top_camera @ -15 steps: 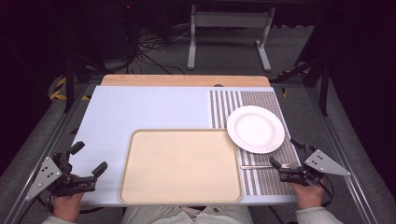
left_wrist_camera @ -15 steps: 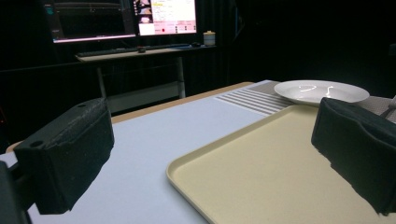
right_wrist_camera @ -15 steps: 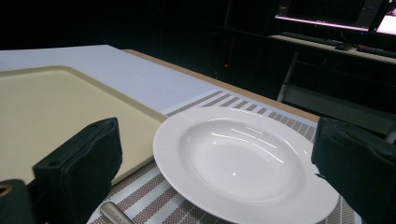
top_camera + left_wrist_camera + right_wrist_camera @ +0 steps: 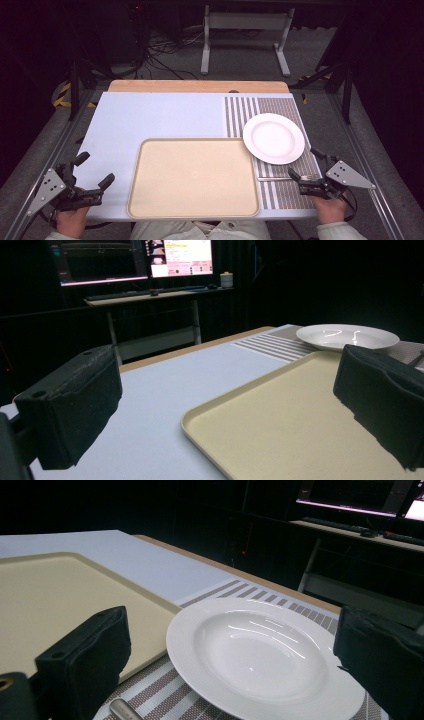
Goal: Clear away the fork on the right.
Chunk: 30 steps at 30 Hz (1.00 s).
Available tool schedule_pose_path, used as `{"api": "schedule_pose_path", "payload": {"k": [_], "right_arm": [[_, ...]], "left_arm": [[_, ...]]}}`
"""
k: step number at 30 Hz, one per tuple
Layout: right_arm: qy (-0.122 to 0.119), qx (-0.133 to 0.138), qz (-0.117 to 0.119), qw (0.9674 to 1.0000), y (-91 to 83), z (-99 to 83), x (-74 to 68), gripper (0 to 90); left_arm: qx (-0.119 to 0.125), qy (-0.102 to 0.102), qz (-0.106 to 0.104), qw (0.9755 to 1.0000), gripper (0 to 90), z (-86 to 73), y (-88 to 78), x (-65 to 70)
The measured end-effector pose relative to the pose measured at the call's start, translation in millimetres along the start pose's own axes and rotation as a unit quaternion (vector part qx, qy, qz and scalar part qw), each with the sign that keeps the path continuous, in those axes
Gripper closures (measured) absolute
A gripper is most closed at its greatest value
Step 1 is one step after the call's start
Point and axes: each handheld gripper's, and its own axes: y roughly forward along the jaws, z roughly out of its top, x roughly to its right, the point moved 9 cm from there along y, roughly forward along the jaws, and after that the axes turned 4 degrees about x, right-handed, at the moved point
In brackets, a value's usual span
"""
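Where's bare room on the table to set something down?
The beige plastic tray is bare. The pale blue tabletop behind and left of it is free. The striped placemat is crowded: round white plate, metal fork, right gripper.

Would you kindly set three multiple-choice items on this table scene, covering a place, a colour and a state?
1. Where does the white plate rest?
A. on the striped placemat
B. in the tray
C. on the floor

2. What colour is the tray?
A. green
B. beige
C. black

3. How do the right gripper's jaws stand?
A. shut on the plate
B. shut on a fork
C. open, holding nothing

Answers: 1 A, stripes show around the plate; 2 B, its surface is pale beige; 3 C, the jaws stand wide apart on either side of the plate in the right gripper view.
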Motion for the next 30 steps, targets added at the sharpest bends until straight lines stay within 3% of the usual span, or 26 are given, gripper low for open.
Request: {"api": "schedule_pose_path", "payload": {"k": [11, 16, 24, 30], "right_arm": [[-0.010, -0.010, 0.017, 0.9998, 2.6, 5.9, -1.2, 5.6], [-0.003, -0.011, 0.025, 0.9996, 7.9, 14.1, 0.2, 5.8], [0.002, -0.024, 0.046, 0.9987, 22.3, 22.8, 2.1, 4.8], [0.007, -0.036, 0.043, 0.9984, 35.8, 26.4, 4.5, 0.8]], "left_arm": [[-0.004, 0.000, 0.000, 1.0000, 0.0, -0.8, -0.1, 0.2], [-0.003, 0.000, 0.002, 1.0000, 0.0, -0.9, -0.9, -0.4], [-0.005, 0.000, 0.001, 1.0000, 0.0, -1.1, -0.1, -0.1], [-0.004, -0.002, 0.001, 1.0000, 0.0, -1.0, 0.5, -0.1]]}}
